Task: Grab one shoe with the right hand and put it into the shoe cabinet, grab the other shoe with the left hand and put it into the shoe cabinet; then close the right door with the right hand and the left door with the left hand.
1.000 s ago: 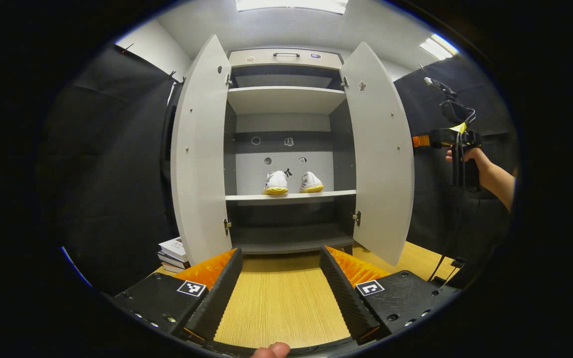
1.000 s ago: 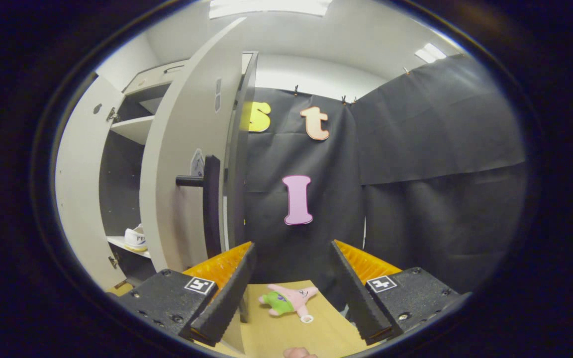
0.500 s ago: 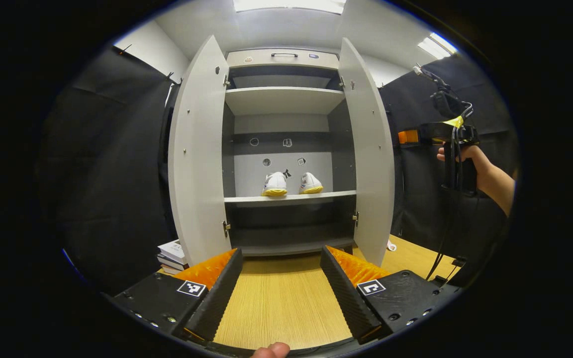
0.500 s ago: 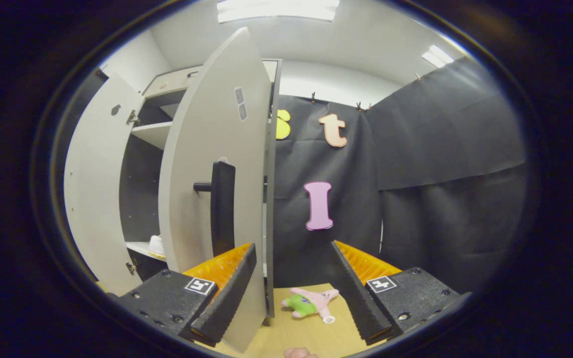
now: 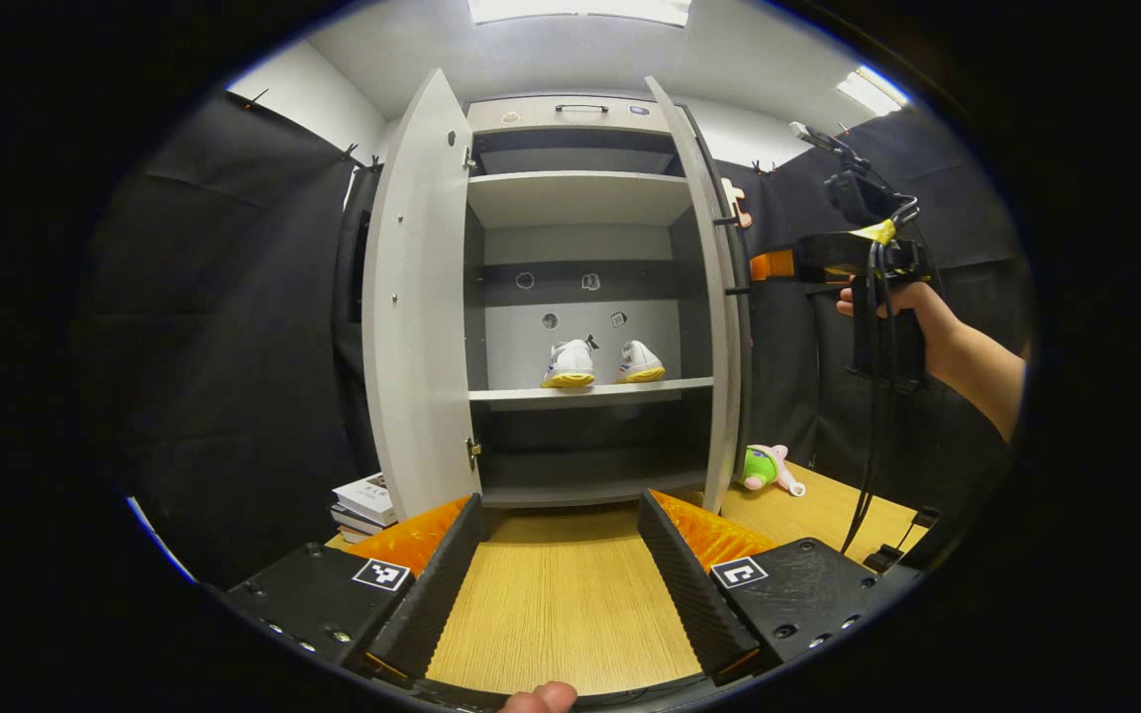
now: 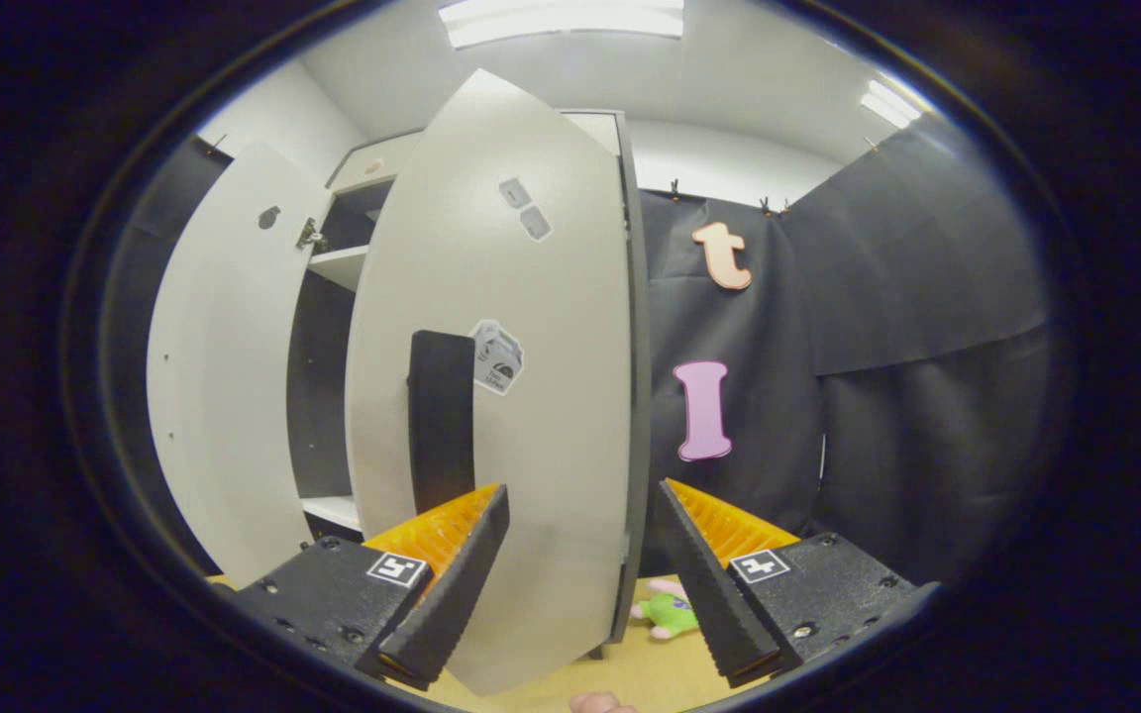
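Two white shoes with yellow soles, one [image 5: 570, 363] beside the other [image 5: 640, 361], stand on the shoe cabinet's middle shelf [image 5: 590, 392]. The left door [image 5: 417, 317] is wide open. The right door [image 5: 716, 297] is swung partway in, seen almost edge-on in the left gripper view. My left gripper [image 5: 561, 555] is open above the wooden table [image 5: 561, 624], well in front of the cabinet. In the right gripper view my right gripper [image 6: 580, 555] is open, close before the right door's outer face [image 6: 541, 396] and its black handle [image 6: 440, 416]. The right gripper [image 5: 771, 265] is held by a hand beside that door.
A pink and green plush toy [image 5: 765, 467] lies on the table right of the cabinet, also seen low in the right gripper view as the plush toy [image 6: 665, 611]. A stack of books [image 5: 365, 500] sits at the cabinet's left foot. Cables hang from the right gripper.
The right door has swung inward, from wide open to almost edge-on. The right gripper followed it leftward, now facing its outer side. The left gripper stayed in place.
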`<state>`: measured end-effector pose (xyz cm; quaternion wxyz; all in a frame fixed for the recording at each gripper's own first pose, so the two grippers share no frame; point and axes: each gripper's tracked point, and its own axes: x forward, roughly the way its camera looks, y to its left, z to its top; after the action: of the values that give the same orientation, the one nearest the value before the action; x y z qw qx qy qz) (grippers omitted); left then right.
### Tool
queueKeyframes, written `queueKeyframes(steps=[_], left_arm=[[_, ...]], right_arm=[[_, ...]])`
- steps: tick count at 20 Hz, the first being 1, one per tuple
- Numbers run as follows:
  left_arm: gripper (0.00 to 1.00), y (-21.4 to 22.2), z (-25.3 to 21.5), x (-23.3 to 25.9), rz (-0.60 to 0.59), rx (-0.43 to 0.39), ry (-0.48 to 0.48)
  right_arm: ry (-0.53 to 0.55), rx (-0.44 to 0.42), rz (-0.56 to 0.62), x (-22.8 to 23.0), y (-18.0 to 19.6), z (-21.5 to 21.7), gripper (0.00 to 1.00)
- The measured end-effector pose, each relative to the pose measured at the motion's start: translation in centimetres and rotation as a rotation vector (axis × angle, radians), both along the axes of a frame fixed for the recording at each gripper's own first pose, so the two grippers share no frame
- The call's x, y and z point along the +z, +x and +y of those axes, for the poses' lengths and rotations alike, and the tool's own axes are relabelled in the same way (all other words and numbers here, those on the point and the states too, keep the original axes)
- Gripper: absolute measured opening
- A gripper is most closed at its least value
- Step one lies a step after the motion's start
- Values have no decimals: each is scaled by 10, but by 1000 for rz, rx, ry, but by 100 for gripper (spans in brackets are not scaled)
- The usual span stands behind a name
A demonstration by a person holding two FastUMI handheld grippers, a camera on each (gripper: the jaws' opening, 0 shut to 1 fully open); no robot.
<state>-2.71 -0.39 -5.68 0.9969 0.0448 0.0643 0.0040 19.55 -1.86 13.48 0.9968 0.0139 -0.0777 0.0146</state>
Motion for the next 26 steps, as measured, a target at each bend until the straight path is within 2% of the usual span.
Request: queueKeyframes(steps=[2, 3, 7, 8, 9, 10, 14, 17, 18, 19, 20, 21, 25, 26], left_arm=[[94, -2, 5, -1, 3, 15, -4], [94, -2, 9, -1, 5, 25, -7], [94, -6, 28, -3, 9, 77, -20], [94, -5, 35, -3, 10, 94, -21], [94, -6, 44, -1, 10, 111, -20], [94, -5, 55, 1, 8, 133, -19], [94, 4, 118, 23, -36, 249, -4], [94, 21, 180, 58, -102, 347, 70], [94, 30, 194, 68, -112, 365, 81], [94, 41, 207, 77, -113, 376, 80], [84, 52, 218, 87, -117, 381, 68], [94, 62, 233, 99, -127, 396, 51], [96, 108, 277, 130, -149, 424, -37], [95, 116, 284, 133, -138, 419, -54]], right_arm=[[14, 5, -4, 6, 10, 9, 94], [19, 10, -8, 9, 10, 13, 98], [23, 52, -32, 7, -21, 24, 97], [22, 59, -28, 0, -33, 25, 98], [18, 70, -19, -9, -46, 26, 93], [13, 80, -4, -22, -59, 29, 97], [10, 54, 55, -81, -107, 21, 97], [26, 49, 118, -121, -125, 19, 97], [38, 58, 148, -132, -128, 20, 93], [51, 70, 174, -142, -130, 20, 97], [60, 74, 191, -148, -131, 19, 98], [58, 65, 199, -152, -132, 15, 98], [30, 23, 193, -158, -133, -3, 97], [30, 10, 191, -157, -133, -9, 94]])
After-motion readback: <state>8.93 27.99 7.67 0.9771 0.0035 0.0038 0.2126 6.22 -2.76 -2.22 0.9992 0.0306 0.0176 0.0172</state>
